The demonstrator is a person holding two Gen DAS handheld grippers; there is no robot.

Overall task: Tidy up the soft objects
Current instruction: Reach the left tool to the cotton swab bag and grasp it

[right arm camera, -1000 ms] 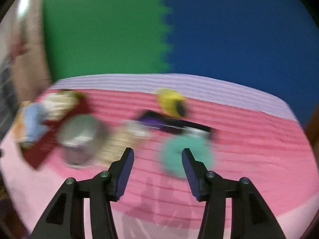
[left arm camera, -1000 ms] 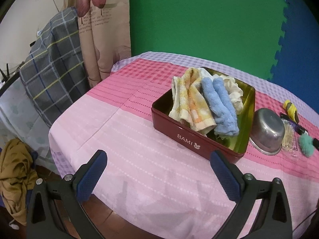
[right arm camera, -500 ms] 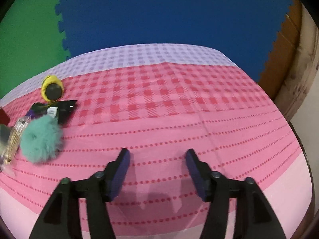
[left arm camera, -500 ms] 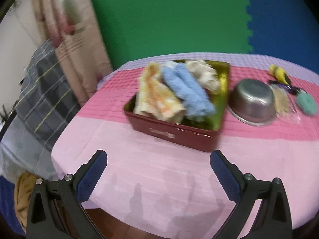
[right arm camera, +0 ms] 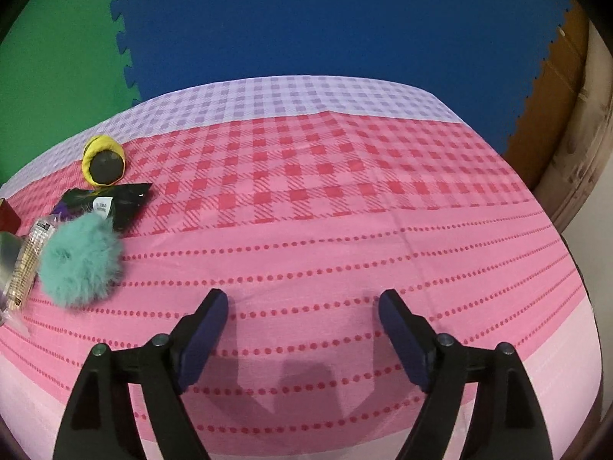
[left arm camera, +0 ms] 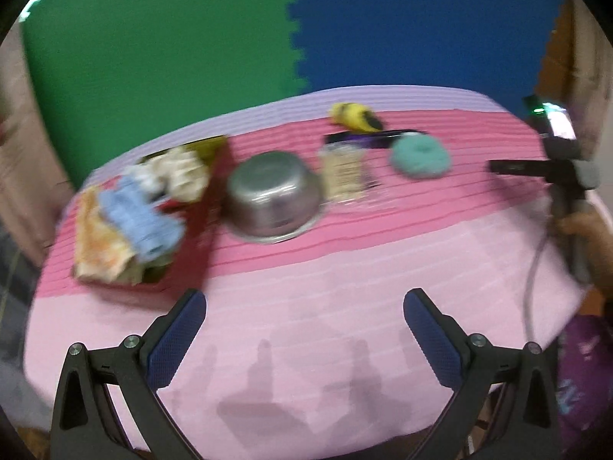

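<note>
right wrist view: teal fluffy pompom at left on the pink checked tablecloth, touching a black packet behind it and a clear pack of sticks to its left, the pack cut off by the frame edge; yellow soft ball with a black face just beyond the packet. right gripper jaws apart, just been opening, nothing between the pads, over bare cloth to the right of the pompom; wide free cloth ahead and to the right as far as the table's edge.

left wrist view, motion-blurred: folded cloths, a blue towel among them, heaped in a red tin at left, the tin's outline hard to make out; upturned steel bowl just beside the tin; stick pack, packet, pompom and yellow ball in a cluster farther right. left gripper jaws wide apart, empty, over the pale near strip of cloth. at far right, the other gripper's dark body and a hand, partly cut off.
</note>
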